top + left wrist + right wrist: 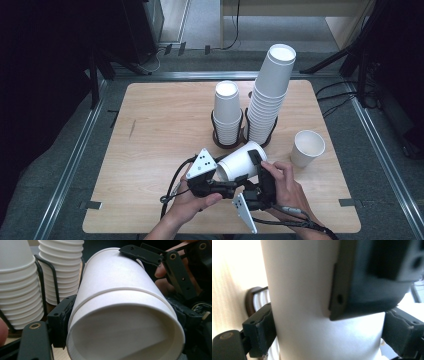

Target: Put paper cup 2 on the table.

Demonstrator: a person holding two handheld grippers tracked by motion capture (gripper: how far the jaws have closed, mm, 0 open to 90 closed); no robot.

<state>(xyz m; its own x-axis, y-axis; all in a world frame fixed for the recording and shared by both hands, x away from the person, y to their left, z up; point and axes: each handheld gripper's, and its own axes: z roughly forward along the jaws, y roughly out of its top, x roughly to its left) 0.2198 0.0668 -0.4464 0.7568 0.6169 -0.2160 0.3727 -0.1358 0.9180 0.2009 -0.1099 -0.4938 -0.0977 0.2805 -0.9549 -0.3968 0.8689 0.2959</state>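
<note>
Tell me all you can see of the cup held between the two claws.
The cup is white, seemingly paper, and looks like two nested cups, with a second rim line around its wall. It lies on its side above the table, mouth toward the person. Both the left claw and the right claw clamp it.

Your left gripper [120, 340] clamps nested paper cups [120, 302] lying sideways, mouth toward you. The other gripper's jaw presses the outer cup's far end. Two racked cup stacks [37, 272] stand behind, apparently untouched.
</note>
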